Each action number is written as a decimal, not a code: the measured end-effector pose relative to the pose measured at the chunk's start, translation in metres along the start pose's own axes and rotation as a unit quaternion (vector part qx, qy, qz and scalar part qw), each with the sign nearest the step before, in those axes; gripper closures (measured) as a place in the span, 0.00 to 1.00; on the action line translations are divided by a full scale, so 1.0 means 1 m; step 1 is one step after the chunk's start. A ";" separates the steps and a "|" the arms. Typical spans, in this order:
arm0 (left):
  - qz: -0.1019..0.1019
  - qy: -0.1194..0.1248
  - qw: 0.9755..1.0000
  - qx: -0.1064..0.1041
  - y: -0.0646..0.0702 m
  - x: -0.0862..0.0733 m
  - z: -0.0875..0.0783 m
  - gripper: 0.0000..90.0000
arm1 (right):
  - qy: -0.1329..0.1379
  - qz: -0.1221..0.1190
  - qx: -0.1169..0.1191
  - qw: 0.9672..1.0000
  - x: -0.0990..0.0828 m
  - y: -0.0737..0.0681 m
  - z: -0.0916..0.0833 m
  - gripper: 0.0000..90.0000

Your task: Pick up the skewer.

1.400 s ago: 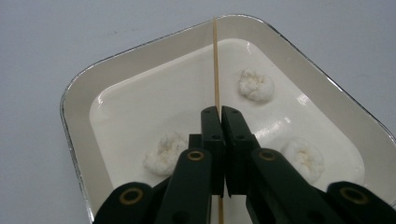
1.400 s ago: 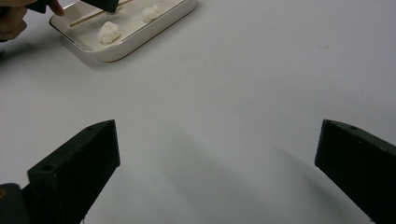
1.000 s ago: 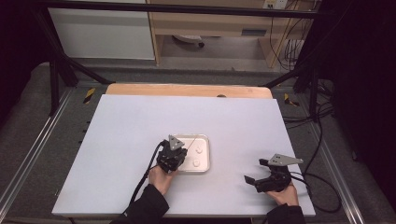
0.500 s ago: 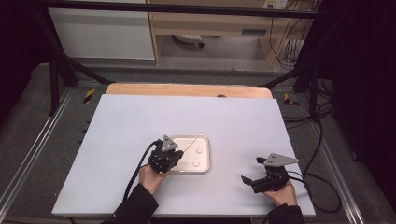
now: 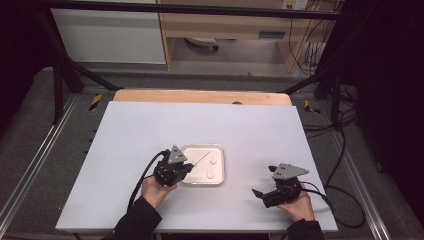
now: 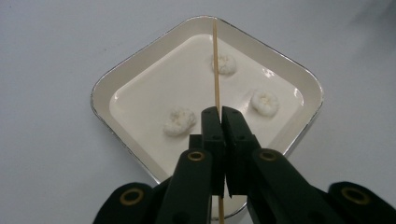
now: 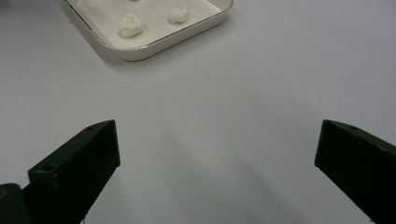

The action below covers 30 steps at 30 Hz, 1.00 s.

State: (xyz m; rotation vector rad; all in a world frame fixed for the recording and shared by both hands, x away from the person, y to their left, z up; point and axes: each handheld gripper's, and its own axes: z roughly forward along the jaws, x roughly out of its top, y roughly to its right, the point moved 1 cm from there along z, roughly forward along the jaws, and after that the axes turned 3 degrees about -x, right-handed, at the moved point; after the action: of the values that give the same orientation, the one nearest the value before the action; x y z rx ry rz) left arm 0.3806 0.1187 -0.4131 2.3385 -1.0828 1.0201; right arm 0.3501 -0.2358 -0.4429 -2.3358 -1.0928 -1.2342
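A shallow cream tray (image 5: 220, 150) (image 6: 105, 86) (image 7: 140, 49) sits on the white table and holds three small white lumps (image 6: 179, 121) (image 6: 265, 101) (image 6: 223, 64). My left gripper (image 5: 183, 166) (image 6: 221, 116) is at the tray's near left corner, shut on a thin wooden skewer (image 6: 215, 65) (image 5: 200, 160). The skewer reaches out over the tray, past the far lump. My right gripper (image 5: 260, 195) (image 7: 217, 154) hovers over bare table to the right of the tray, jaws wide open with nothing between them. Two lumps (image 7: 130, 24) (image 7: 178, 14) show in the right gripper view.
The white table (image 5: 150, 130) has a wooden strip (image 5: 200, 96) along its far edge. Cables (image 5: 145, 175) trail from both grippers toward the near edge. Metal rails (image 5: 30, 170) flank the table, and a shelf unit (image 5: 225, 30) stands beyond it.
The left gripper with the skewer has drawn back slightly toward the near left, away from the tray's middle. The right gripper has shifted a little down and stays open.
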 end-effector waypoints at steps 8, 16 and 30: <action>0.016 -0.013 1.000 -0.013 0.002 0.004 -0.003 0.98 | -0.020 -0.046 -0.009 0.999 0.010 -0.008 0.005 0.01; 0.031 -0.020 0.999 -0.027 0.007 0.014 -0.004 0.98 | -0.038 -0.093 -0.024 0.995 0.021 -0.015 0.009 0.02; 0.066 -0.039 0.996 -0.050 0.024 0.031 0.002 0.98 | -0.051 -0.163 -0.030 0.985 0.036 -0.028 0.013 0.05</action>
State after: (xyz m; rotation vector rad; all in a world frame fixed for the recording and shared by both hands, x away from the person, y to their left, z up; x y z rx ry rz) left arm 0.3769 0.0862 -0.3907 2.2689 -1.3035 0.9039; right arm 0.3499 -0.1918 -0.4248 -2.3517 -1.5428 -1.2793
